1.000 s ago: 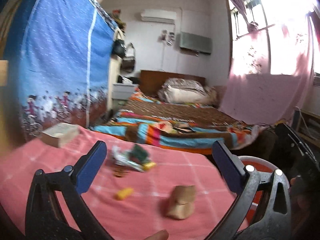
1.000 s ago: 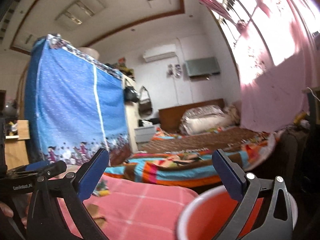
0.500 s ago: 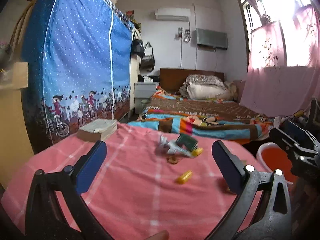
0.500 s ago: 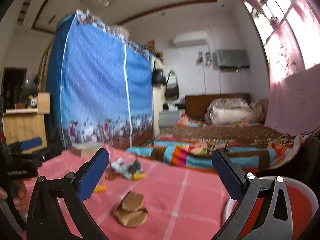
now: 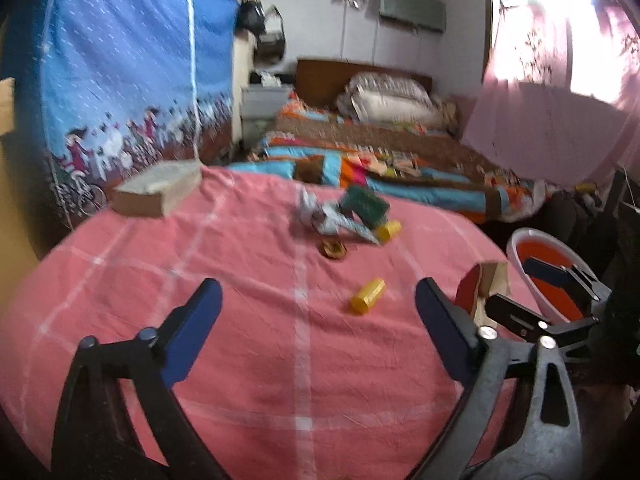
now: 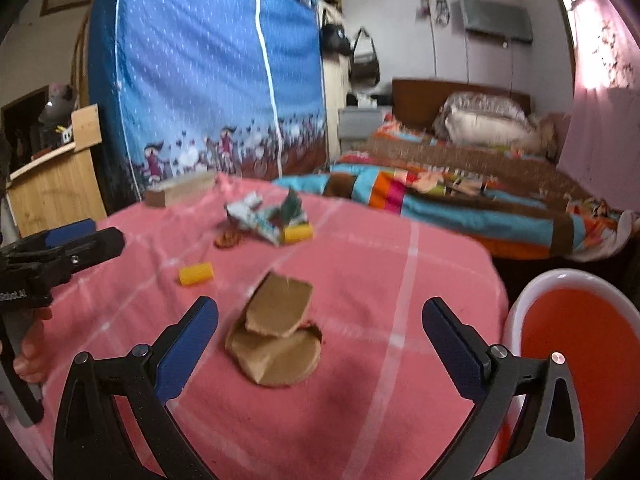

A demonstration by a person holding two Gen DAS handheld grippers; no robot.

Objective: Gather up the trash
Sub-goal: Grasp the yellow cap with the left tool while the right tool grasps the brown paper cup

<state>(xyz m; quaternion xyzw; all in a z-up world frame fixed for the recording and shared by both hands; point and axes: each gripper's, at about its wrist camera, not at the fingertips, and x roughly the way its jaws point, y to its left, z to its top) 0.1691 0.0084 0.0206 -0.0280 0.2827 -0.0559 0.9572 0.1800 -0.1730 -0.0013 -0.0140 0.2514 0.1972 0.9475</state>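
Note:
Trash lies on a pink checked tablecloth (image 5: 240, 320). A brown cardboard piece (image 6: 276, 336) lies just ahead of my open, empty right gripper (image 6: 320, 344); it also shows in the left wrist view (image 5: 490, 288). A yellow cylinder (image 5: 368, 301) (image 6: 196, 274) lies ahead of my open, empty left gripper (image 5: 318, 332). Further off lie a crumpled wrapper pile (image 5: 340, 218) (image 6: 266, 216), a second yellow cylinder (image 5: 389, 230) (image 6: 297, 234) and a small brown scrap (image 5: 334, 249) (image 6: 228, 238). A red bin with a white rim (image 6: 580, 344) (image 5: 548, 276) stands off the table's right edge.
A thick book (image 5: 158, 188) (image 6: 180, 192) lies at the table's far left. A blue fabric wardrobe (image 5: 120, 60) stands behind it. A bed with a striped blanket (image 5: 380, 168) is beyond the table. A wooden cabinet (image 6: 52, 188) is at the left.
Both grippers have tilted down and moved in over the table. The cardboard piece is now close between the right gripper's fingers. Both stay open.

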